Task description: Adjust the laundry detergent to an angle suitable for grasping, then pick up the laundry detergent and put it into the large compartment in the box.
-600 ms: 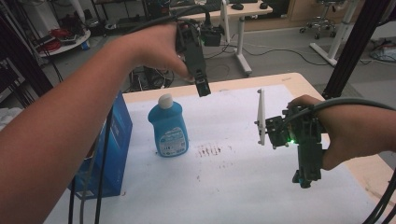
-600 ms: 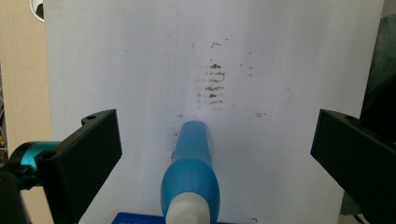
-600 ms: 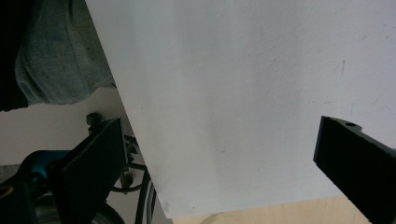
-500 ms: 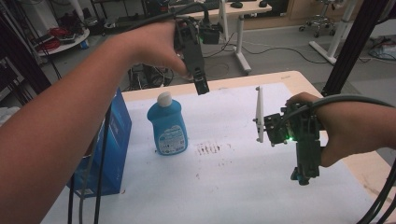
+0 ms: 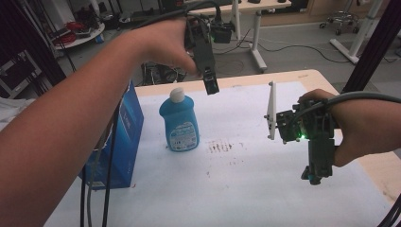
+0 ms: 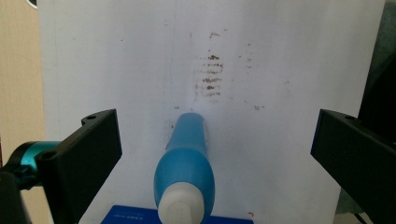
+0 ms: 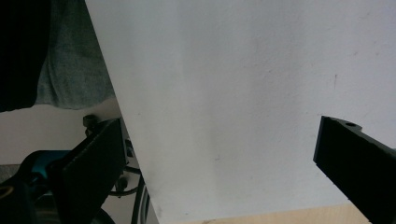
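Observation:
A blue dish-soap bottle [image 5: 179, 124] with a white cap stands upright on the white sheet [image 5: 246, 194]. My left gripper [image 5: 211, 85] hangs in the air above and just right of the bottle, pointing down. Its jaws stand wide open, and in the left gripper view the bottle [image 6: 184, 163] lies between and well below them, untouched by the left gripper [image 6: 215, 135]. My right gripper [image 5: 314, 177] points down over the sheet's right part, low above it. The right gripper [image 7: 219, 144] is open with nothing between its jaws.
A blue box [image 5: 118, 137] stands left of the bottle at the sheet's edge, with cables hanging in front of it. Brown smudges [image 5: 220, 147] mark the sheet right of the bottle. The wooden table edge [image 5: 378, 175] runs close by the right hand.

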A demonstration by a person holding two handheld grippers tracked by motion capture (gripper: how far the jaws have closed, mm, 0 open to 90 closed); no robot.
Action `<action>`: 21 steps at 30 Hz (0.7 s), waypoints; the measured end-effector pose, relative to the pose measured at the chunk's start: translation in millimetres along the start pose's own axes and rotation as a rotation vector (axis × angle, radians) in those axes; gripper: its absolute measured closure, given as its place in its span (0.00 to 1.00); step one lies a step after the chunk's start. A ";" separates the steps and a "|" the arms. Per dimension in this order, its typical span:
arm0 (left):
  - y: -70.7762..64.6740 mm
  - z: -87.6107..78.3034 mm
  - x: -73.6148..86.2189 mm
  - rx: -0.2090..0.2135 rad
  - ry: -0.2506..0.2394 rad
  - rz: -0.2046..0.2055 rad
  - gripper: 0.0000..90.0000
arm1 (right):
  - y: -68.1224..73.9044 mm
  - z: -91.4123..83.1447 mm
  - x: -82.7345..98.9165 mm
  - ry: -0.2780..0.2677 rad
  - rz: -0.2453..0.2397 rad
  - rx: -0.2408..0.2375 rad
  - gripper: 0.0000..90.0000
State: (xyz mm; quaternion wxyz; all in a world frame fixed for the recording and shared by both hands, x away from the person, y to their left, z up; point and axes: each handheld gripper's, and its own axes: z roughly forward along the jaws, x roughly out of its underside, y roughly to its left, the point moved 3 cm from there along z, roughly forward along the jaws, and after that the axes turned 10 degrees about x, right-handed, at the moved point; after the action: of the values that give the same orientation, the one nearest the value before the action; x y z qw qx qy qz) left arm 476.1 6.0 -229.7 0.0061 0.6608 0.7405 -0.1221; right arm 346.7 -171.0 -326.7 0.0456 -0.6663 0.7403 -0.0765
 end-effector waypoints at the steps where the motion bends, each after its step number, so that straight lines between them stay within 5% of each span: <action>1: 0.5 -0.6 0.4 0.001 -0.001 -0.003 0.02 | -0.4 0.0 -1.5 0.005 -0.003 -0.005 0.02; 21: 4.4 2.5 -4.4 0.001 -0.007 0.007 0.02 | -1.7 -1.1 -2.0 0.015 -0.001 -0.003 0.02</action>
State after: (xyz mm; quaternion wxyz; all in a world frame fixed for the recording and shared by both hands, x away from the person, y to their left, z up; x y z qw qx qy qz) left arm 480.6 1.7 -232.2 0.0091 0.6630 0.7381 -0.1248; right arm 348.4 -169.1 -325.4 0.0391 -0.6660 0.7405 -0.0806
